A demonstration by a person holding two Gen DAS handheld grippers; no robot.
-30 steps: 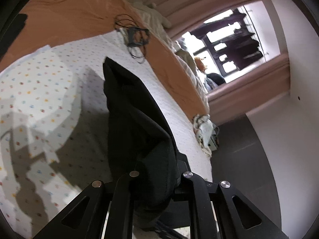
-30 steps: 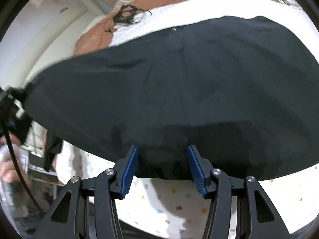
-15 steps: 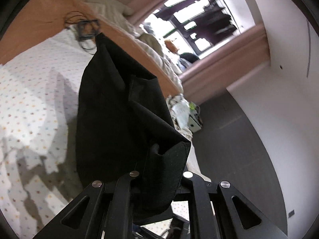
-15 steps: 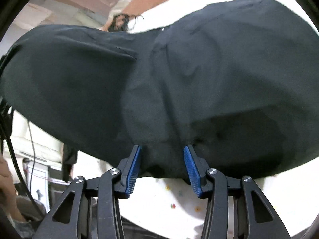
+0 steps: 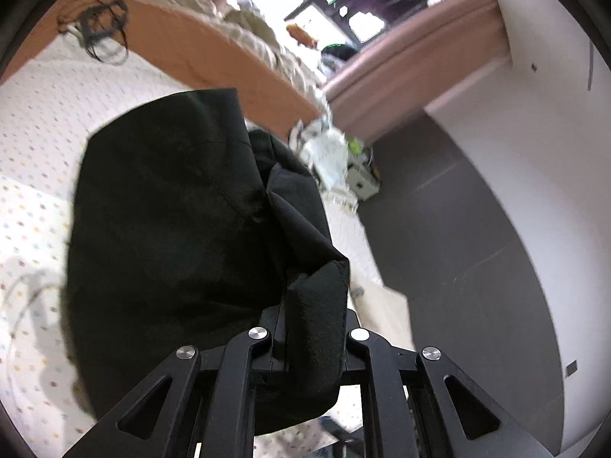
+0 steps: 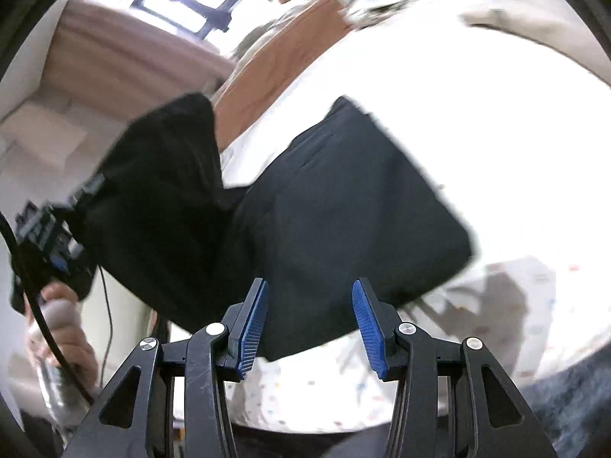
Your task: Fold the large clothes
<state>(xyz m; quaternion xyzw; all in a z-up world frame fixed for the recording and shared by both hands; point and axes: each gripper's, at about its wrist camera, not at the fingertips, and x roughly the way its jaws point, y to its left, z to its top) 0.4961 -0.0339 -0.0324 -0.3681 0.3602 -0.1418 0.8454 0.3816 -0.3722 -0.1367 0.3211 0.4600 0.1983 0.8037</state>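
Left wrist view: the left gripper (image 5: pixel 311 337), at lower centre of the frame, is closed to a narrow gap on a thick bunched edge of the black garment (image 5: pixel 172 229). From the jaws the cloth spreads up and to the left, covering the middle of the frame and hanging in front of the dotted white bedsheet (image 5: pixel 34 145). Beyond it an orange blanket (image 5: pixel 214 61) crosses the upper left, with a tangle of black cables (image 5: pixel 99 34) at its edge. The bright window (image 5: pixel 336 7) lies at top centre; dark floor (image 5: pixel 458 229) fills the right.

Right wrist view: the right gripper (image 6: pixel 309 322), at lower centre, has its blue pads (image 6: pixel 252 324) standing moderately apart. The garment's lower edge (image 6: pixel 343 210) lies between them; whether the pads press on it cannot be told. The cloth stretches to the left, where the left hand (image 6: pixel 65 328) grasps the other tool's handle at lower left.
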